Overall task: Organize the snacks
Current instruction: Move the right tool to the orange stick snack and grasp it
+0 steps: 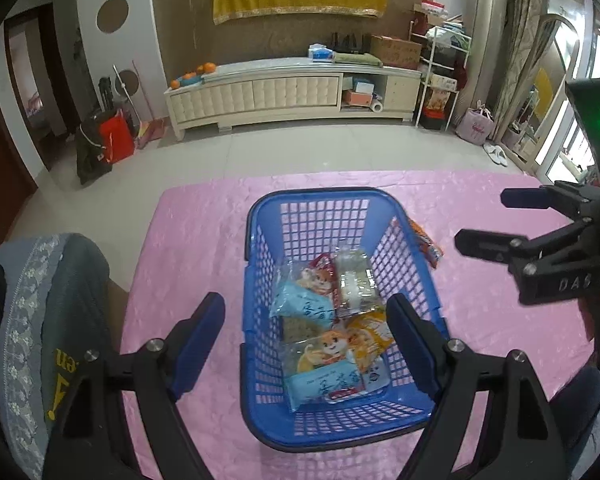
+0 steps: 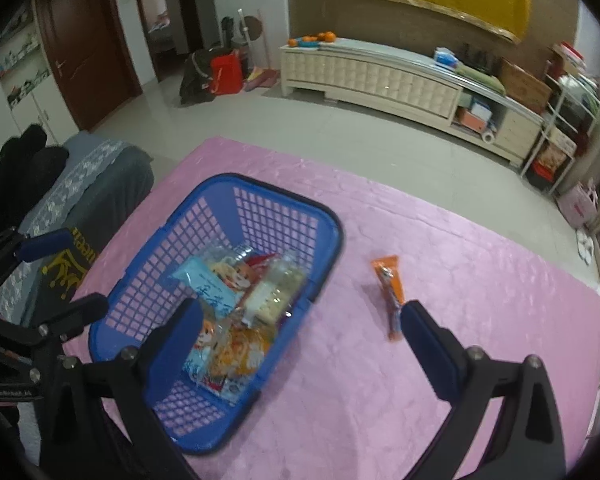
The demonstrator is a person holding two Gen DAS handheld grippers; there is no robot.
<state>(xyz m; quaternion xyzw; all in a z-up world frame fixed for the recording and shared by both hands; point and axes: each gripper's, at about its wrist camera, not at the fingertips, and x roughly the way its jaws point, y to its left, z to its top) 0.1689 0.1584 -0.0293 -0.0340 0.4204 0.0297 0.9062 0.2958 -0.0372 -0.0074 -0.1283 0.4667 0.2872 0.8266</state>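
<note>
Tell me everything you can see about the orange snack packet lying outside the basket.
The orange snack packet is a long, narrow, glossy wrapper, plastic or foil by its look, with a flat crimped top end and a small printed picture; the print is too blurred to read. It lies flat on the pink tablecloth, just beside the blue basket but apart from it. In the left wrist view the basket's wall partly hides it. Nothing grips it, and it looks sealed. The right gripper hangs open above, with one finger's tip near the packet's lower end.

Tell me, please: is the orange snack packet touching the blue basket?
Apart. The right wrist view shows pink cloth between the orange snack packet and the blue basket.
</note>
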